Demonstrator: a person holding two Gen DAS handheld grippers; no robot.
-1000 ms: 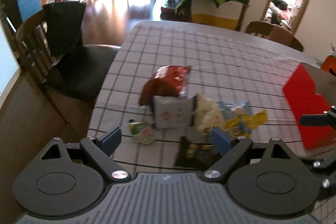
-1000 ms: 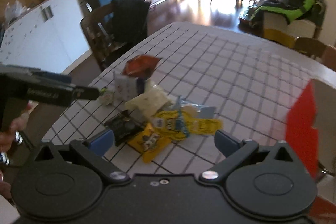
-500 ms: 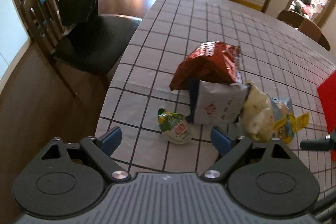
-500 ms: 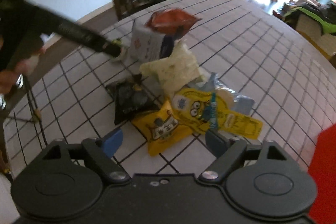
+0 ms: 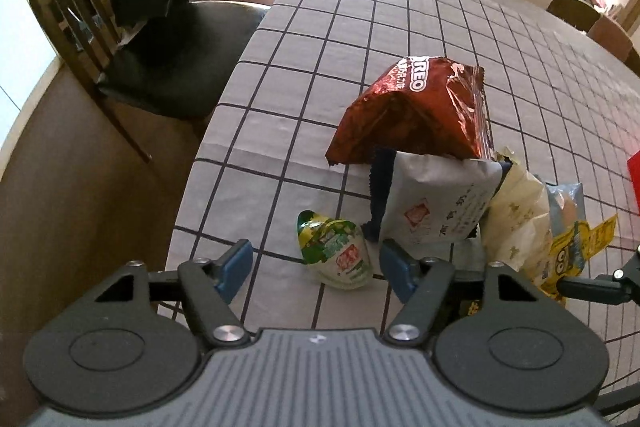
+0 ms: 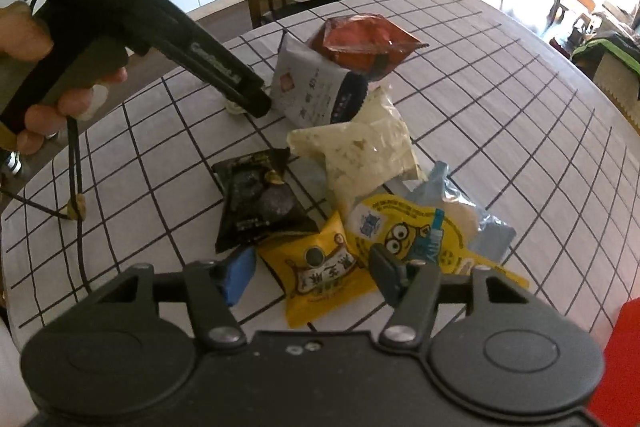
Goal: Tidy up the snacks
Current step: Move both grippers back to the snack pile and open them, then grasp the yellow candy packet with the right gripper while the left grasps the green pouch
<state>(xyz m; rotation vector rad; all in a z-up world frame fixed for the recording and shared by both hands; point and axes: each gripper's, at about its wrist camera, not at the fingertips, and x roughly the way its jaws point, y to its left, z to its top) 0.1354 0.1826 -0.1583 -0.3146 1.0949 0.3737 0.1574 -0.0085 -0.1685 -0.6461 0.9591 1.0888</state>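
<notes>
On the checked tablecloth (image 5: 360,11), both grippers have dropped close to the snack pile since a second ago. The left gripper (image 5: 316,267), closing, brackets the green-white packet (image 5: 336,255); the right gripper (image 6: 310,273), closing, straddles the small yellow packet (image 6: 320,271), so 2 pickups look imminent.

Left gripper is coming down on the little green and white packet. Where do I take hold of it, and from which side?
Grip the green and white packet across its plump middle, coming from above. It lies flat on the tablecloth and apart from the white bag, so both sides look free. The left gripper already straddles it, its jaws closing but not yet touching. The pointed green end looks thin and would likely slip.
</notes>
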